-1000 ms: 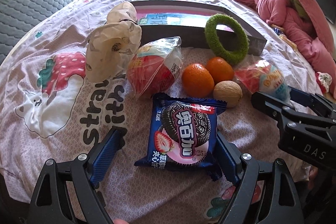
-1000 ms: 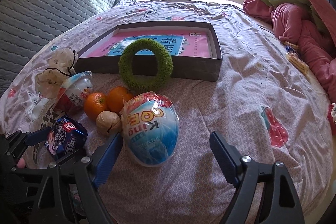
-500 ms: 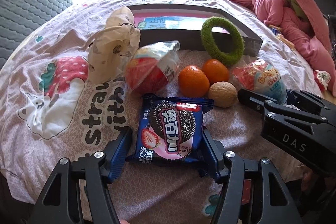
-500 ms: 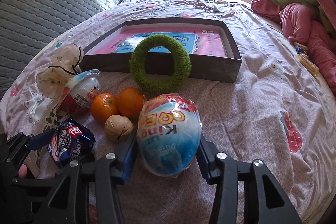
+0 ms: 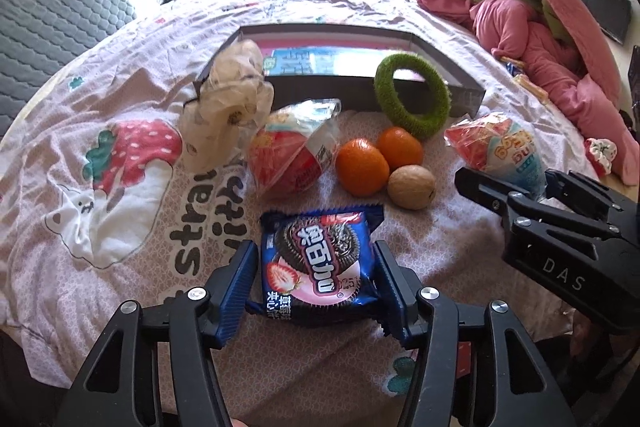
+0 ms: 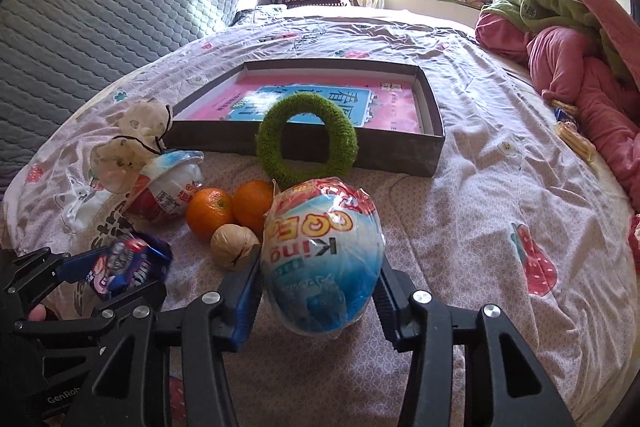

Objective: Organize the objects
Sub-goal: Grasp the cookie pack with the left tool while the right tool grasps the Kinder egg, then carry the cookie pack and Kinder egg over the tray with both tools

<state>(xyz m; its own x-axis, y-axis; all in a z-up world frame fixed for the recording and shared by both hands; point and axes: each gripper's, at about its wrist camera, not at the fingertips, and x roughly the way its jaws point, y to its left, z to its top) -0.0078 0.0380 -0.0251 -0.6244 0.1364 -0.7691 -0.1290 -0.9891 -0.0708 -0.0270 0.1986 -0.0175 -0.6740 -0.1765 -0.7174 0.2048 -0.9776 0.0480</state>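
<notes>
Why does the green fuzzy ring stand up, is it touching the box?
Touching. In the right wrist view the green fuzzy ring stands on edge, leaning against the front wall of the shallow grey box, with no gap showing between them.

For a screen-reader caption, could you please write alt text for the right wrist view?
The right hand-held gripper clasps a wrapped blue and white toy egg on a bedspread. To its left lie a walnut and two oranges; a green ring leans on a shallow box behind.
</notes>
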